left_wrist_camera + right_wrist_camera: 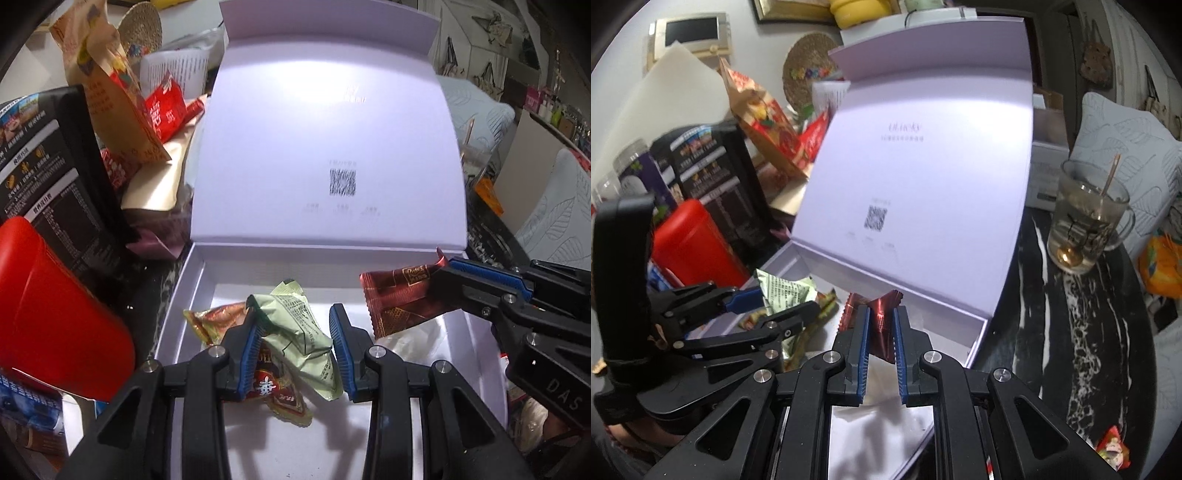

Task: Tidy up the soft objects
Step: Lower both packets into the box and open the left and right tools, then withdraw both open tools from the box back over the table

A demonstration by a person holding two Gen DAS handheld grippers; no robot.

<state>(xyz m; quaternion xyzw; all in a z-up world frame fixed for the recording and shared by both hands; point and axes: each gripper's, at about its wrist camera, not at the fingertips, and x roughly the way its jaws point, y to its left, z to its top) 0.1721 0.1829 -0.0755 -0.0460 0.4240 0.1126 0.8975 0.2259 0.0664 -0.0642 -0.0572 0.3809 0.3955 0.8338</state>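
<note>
Both grippers hold soft snack packets over the open box.

The green packet, bunched with two red-gold ones, sits clamped in the left gripper; the right gripper pinches a red foil packet. Both hang above the white box floor, apparently for release inside.

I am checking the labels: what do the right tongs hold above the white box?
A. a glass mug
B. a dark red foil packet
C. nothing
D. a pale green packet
B: the right tongs are shut on the dark red foil packet, over the open white box.
</note>
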